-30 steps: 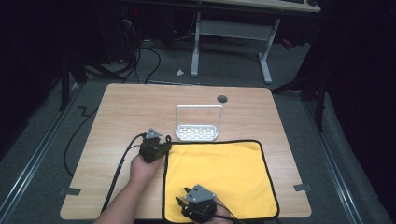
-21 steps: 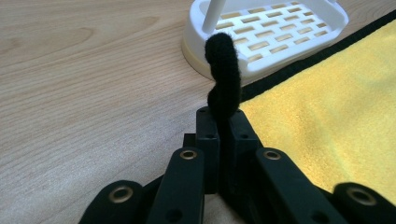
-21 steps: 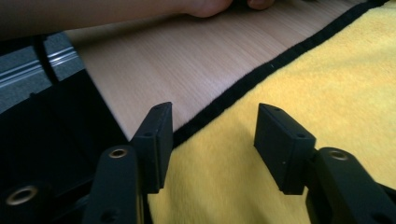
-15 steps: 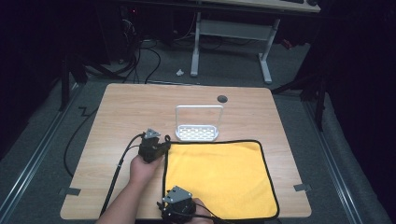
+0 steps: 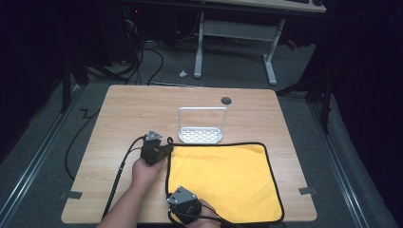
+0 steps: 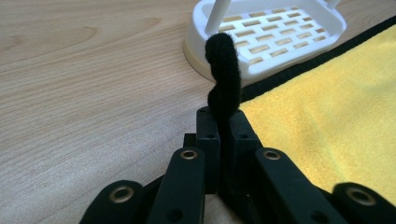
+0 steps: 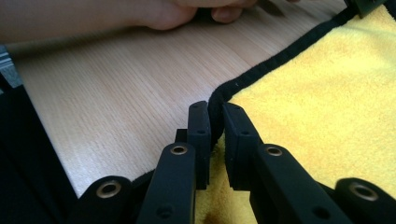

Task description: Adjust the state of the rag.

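A yellow cloth (image 5: 223,180) with black edging lies flat on the near right of the wooden table (image 5: 128,109). My left gripper (image 5: 166,149) sits at the cloth's far left corner. In the left gripper view it (image 6: 222,122) is shut on the black edging, which stands up in a loop above the jaws, with the yellow cloth (image 6: 336,116) to the right. My right gripper (image 5: 172,208) is at the cloth's near left corner. In the right gripper view it (image 7: 215,125) is shut on the black edge of the cloth (image 7: 327,102).
A white slotted dish with a tall handle (image 5: 201,132) stands just beyond the cloth's far edge, close ahead in the left gripper view as the white dish (image 6: 275,37). A dark round hole (image 5: 226,100) marks the tabletop farther back. Cables trail off the table's left.
My right gripper has moved left along the cloth's near edge to the near left corner. The left gripper and the far left corner have stayed put.
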Demonstrator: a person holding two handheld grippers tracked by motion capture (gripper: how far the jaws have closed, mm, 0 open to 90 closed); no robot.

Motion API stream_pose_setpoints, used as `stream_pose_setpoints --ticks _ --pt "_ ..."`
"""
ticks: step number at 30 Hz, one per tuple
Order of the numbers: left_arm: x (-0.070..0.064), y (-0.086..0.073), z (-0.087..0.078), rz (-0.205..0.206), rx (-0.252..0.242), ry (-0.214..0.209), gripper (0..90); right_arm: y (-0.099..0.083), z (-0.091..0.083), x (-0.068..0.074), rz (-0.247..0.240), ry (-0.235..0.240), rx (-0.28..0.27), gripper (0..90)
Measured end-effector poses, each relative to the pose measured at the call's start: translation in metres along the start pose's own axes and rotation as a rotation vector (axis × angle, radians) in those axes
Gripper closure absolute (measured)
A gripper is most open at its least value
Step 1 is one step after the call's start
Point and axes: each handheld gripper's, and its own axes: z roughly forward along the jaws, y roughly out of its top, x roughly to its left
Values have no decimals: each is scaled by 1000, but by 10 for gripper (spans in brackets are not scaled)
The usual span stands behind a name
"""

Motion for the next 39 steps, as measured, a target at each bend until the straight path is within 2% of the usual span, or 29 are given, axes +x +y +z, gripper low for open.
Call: stream_pose_setpoints --ticks 3,5,7,9,13,14,15,16,17,19,23,26,28,32,35,39 --pt "4 0 -5 -36 -35 -20 858 5 -7 0 5 0 -48 828" --pt "6 0 -7 -50 -47 -22 858 6 -8 0 5 -1 -53 828" --pt "9 1 -10 -67 -61 -22 858 12 -12 1 3 2 -80 828" --pt "15 3 -19 -112 -98 -27 858 22 -16 3 -11 5 -114 829" --pt "21 7 -32 -116 -127 -15 859 33 -18 7 -27 11 -146 830" --pt "24 8 -39 -120 -136 -10 859 42 -17 10 -38 23 -163 830" --pt "27 9 -43 -119 -140 -6 859 42 -17 10 -38 23 -163 830" --pt "32 10 -54 -116 -151 13 859 50 -17 14 -49 34 -179 830" --pt "32 10 -54 -116 -151 13 859 53 -16 17 -54 37 -179 829" --pt "37 10 -67 -112 -157 31 859 57 -15 19 -57 50 -191 829" --pt "52 2 -95 -127 -179 74 858 76 -8 37 -84 99 -225 829" --pt "65 -4 -112 -150 -196 98 859 82 -4 43 -100 113 -231 829" --pt "73 -6 -127 -151 -194 120 860 89 1 49 -111 132 -234 830" --pt "75 -5 -132 -160 -201 125 860 93 4 55 -128 133 -242 829" --pt "72 -3 -128 -163 -196 121 860 92 3 53 -135 117 -242 830" --pt "59 3 -115 -152 -202 114 859 82 -9 39 -111 89 -242 831"
